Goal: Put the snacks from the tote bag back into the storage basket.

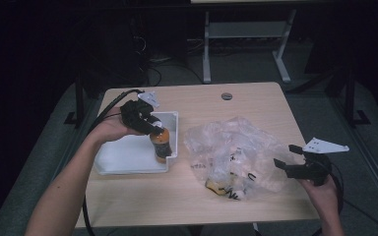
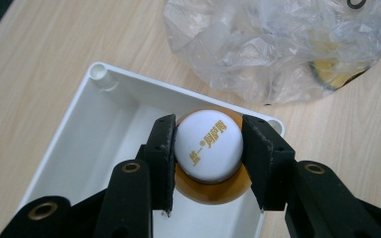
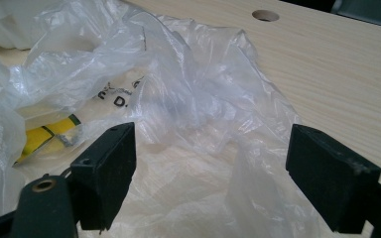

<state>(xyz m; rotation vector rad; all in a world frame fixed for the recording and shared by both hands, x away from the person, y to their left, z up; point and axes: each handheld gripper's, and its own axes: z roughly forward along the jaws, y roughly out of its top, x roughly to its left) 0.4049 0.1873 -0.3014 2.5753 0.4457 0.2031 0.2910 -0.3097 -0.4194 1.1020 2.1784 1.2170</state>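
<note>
While the left gripper (image 2: 208,158) pinches the white screw cap (image 2: 208,150) of the small amber drink bottle (image 1: 160,143) between its two black pads, the step in hand reads as setting that bottle upright into the white rectangular plastic tray (image 1: 123,157), and doing it well probably depends on a straight, unhurried descent. Seen along the left gripper's own jaws, the cap sits squarely between the pads, so the grip looks centred; keeping the gripper pointing straight down should stop the bottle from swinging. From the high view the bottle stands upright at the tray's right-hand end, close to its right wall and near corner, though whether its base touches the tray floor I cannot tell. My advice is to lower until the base rests flat, clear of the wall, and only then to spread the pads, lifting straight up so the cap is not dragged sideways. Farther across the light wooden table (image 1: 256,98), the right gripper (image 1: 289,158) hangs with its jaws spread wide and nothing between them, just at the right edge of the crumpled clear plastic bag (image 1: 231,147), which holds more yellow-labelled items. It seems best held where it is, well apart from the tray.
</note>
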